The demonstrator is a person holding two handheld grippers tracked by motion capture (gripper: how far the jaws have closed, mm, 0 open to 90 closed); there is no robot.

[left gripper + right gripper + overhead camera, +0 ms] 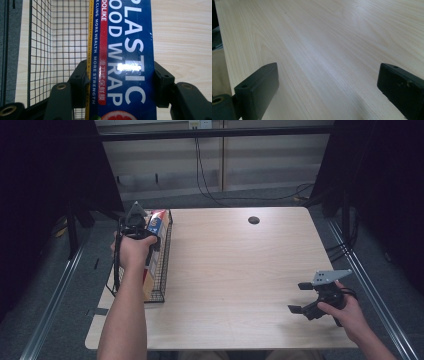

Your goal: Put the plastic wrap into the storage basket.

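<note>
Left hand-held gripper (pixel 119 82) clamping the blue plastic wrap box (pixel 125 50) from both sides, box standing in the wire basket (pixel 162 265) at the table's (pixel 240 270) left edge. Right hand-held gripper (pixel 300 297) hovering released, far right of the basket, near the table's front-right corner, bare wood between.

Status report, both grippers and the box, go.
Left gripper shut on plastic wrap box, over wire basket at table's left edge. Right gripper open, empty, low over bare table. Nothing in the way.
</note>
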